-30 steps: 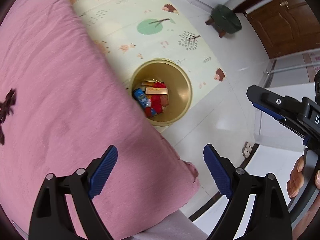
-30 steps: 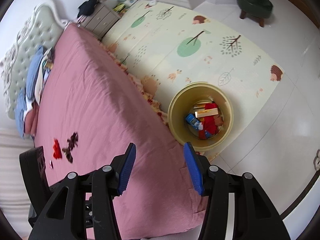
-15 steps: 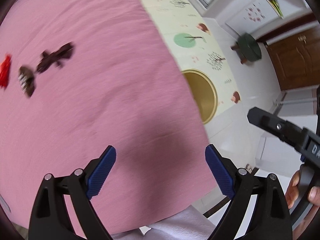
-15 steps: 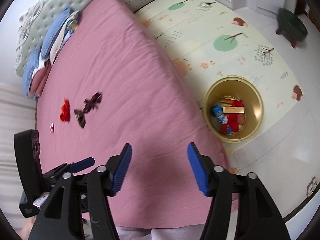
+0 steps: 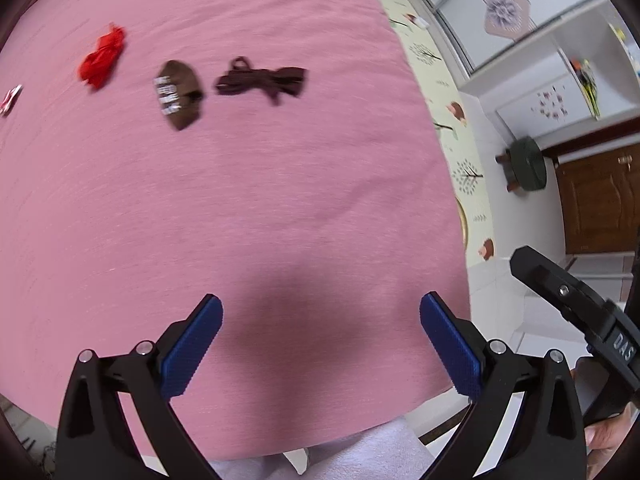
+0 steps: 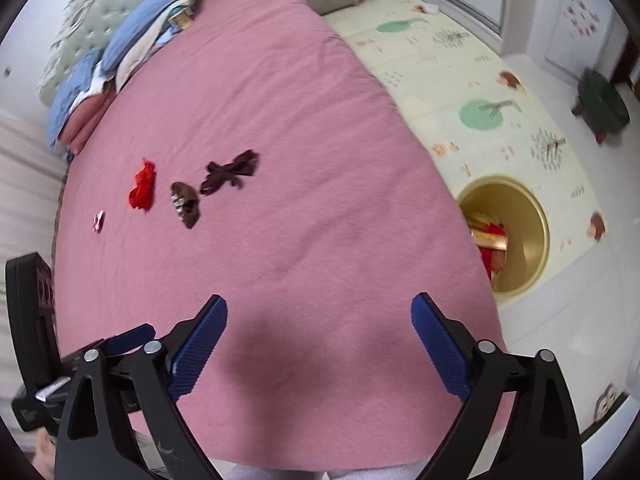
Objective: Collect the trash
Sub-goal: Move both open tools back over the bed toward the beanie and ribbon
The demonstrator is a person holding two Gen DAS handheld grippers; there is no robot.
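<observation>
1 gold bin [image 6: 532, 248] holding red, gold wrappers [image 6: 490, 240].

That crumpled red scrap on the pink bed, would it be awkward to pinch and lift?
The red scrap looks thin and crinkled, so it is probably light and floppy. It would likely crush flat between the pads rather than resist. Lying on the soft bedspread, it may shift if nudged.

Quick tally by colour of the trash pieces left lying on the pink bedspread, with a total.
Red: 1, the crumpled red wrapper
Brown: 2, the brown packet with silver print and the dark brown twisted wrapper
Red-and-white: 1, the small wrapper farthest left
Total: 4, all on the pink bedspread, none in either hand-held gripper.
</observation>
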